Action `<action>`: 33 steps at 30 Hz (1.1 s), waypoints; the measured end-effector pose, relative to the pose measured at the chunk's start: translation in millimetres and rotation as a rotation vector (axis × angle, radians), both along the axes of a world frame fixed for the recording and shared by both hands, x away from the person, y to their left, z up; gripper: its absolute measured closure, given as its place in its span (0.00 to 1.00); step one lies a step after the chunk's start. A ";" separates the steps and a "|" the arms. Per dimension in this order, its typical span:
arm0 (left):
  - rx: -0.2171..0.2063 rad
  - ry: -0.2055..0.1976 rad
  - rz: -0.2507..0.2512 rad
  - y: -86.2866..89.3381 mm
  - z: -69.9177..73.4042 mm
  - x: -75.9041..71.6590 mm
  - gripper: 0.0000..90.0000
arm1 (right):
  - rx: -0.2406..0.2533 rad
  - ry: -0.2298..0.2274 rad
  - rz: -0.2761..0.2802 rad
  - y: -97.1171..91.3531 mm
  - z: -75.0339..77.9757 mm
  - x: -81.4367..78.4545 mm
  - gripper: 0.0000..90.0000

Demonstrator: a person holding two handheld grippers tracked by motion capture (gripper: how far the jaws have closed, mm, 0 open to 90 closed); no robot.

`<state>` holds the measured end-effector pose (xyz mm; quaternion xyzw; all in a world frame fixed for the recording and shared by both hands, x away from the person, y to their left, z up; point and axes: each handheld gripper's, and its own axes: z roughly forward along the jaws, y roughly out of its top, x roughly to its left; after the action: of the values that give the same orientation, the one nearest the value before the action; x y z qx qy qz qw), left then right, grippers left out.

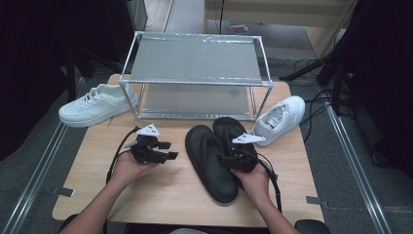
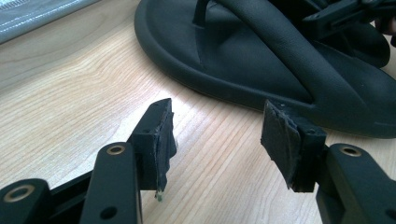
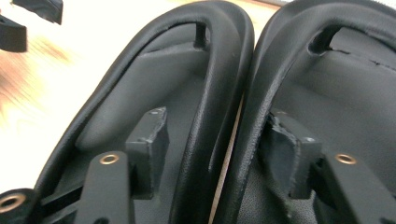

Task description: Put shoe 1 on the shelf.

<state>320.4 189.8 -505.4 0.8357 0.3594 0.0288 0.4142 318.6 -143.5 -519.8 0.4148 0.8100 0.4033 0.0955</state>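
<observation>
Black foam pads tip the right gripper [image 3: 212, 149], whose jaws stand wide and straddle the two inner straps of a pair of black sandals: one jaw sits inside the left sandal [image 3: 154, 93], the other inside the right sandal [image 3: 345, 93]. The straps lie side by side between the pads; whether the pads press on them is hard to tell, but a gap shows beside each pad, so the grip looks loose. In the high view the right gripper [image 1: 238, 153] is over the heel half of the sandals [image 1: 216, 156], which lie together near the middle of the wooden table [image 1: 160, 195], toes pointing away from the person.

The left gripper [image 2: 215, 140] is also wide apart, with nothing but bare table between its worn pads. It hovers low, aimed at the outer edge of the left sandal [image 2: 243, 60], just short of it. From above it sits left of the sandals [image 1: 163, 151].

Behind them stands a metal two-shelf rack [image 1: 195, 63]. A white sneaker [image 1: 97, 105] lies at its left end and another white sneaker [image 1: 280, 119] at its right end, near the right sandal's toe.
</observation>
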 end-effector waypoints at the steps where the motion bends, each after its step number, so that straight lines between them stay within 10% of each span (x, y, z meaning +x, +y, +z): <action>1: -0.002 0.005 -0.001 0.3 -0.3 0.3 0.49 | -0.012 -0.012 -0.004 0.9 -0.6 -0.7 0.55; 4: -0.002 0.007 -0.002 1.0 -0.4 0.6 0.48 | -0.065 -0.049 -0.012 4.1 -0.1 -3.3 0.61; 33: -0.018 0.015 -0.030 2.7 -1.0 1.2 0.46 | -0.014 0.029 -0.098 -6.6 6.7 2.5 0.83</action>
<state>321.6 192.6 -506.4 0.8373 0.3502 0.0132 0.4197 321.1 -150.1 -513.1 0.4590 0.7929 0.3864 0.1064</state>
